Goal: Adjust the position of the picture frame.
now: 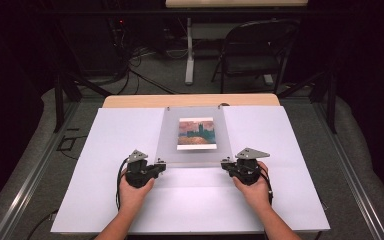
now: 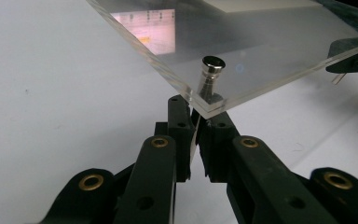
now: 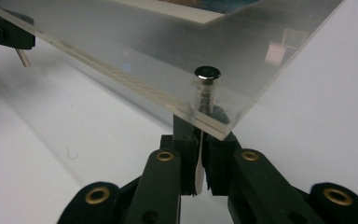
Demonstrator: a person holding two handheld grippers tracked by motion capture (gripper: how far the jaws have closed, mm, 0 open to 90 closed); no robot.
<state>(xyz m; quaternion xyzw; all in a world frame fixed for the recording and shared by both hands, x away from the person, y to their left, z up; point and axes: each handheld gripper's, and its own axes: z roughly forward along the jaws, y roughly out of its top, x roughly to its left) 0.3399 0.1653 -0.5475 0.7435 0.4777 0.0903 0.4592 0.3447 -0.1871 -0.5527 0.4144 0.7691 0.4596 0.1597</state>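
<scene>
A clear acrylic panel point(image 1: 171, 142) with a small painted picture point(image 1: 196, 133) of a building at sunset under it lies mid-table, its near edge raised. My left gripper point(image 1: 161, 165) is shut on the panel's near left corner, my right gripper point(image 1: 225, 164) on the near right corner. In the left gripper view the jaws point(image 2: 195, 109) pinch the panel point(image 2: 261, 56) edge just below a metal standoff pin point(image 2: 210, 77). The right gripper view has the same hold point(image 3: 199, 126) on the panel point(image 3: 121, 42) under another pin point(image 3: 206, 91). Each gripper view catches the other gripper far off point(image 2: 354, 58) point(image 3: 4, 32).
A white board point(image 1: 105, 170) covers the wooden table point(image 1: 190, 100). Beyond the far edge stand a folding chair point(image 1: 255, 50) and a table leg point(image 1: 189, 55), with cables on the floor. Metal rails run along both sides.
</scene>
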